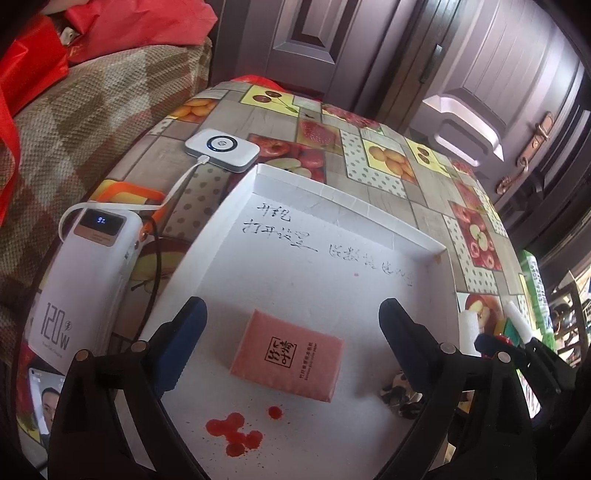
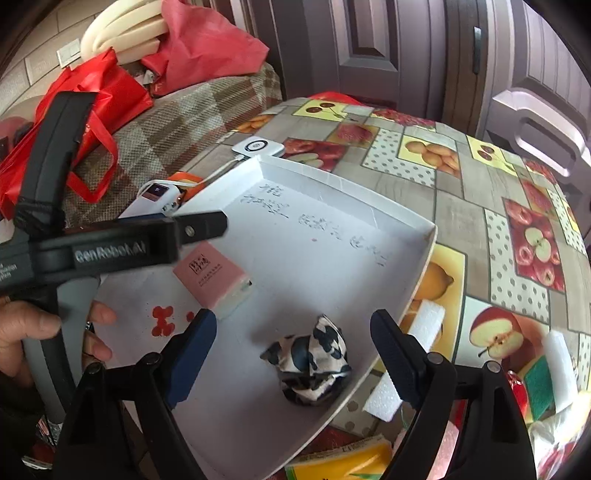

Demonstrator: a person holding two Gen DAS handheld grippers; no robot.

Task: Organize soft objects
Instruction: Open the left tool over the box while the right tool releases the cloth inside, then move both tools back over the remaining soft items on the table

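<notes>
Here the pink tissue pack (image 1: 286, 357) lies flat (long axis slanting) — both hand-held grippers (image 1: 291, 325) (image 2: 293, 341) released, empty.

Right gripper (image 2: 293, 343) jaws wide apart over black-white cloth (image 2: 310, 363) in white tray (image 2: 402, 295); pink pack (image 2: 210, 275) nearby.

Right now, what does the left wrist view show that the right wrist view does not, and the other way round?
Only the left wrist view: a phone screen at the table's near edge and the "120W" print on the power bank.

Only the right wrist view: the person's hand gripping the left gripper's handle, and rolled white foam on the sofa.

Both: the white tray, pink tissue pack, black-and-white cloth, and open jaws with nothing between them.
</notes>
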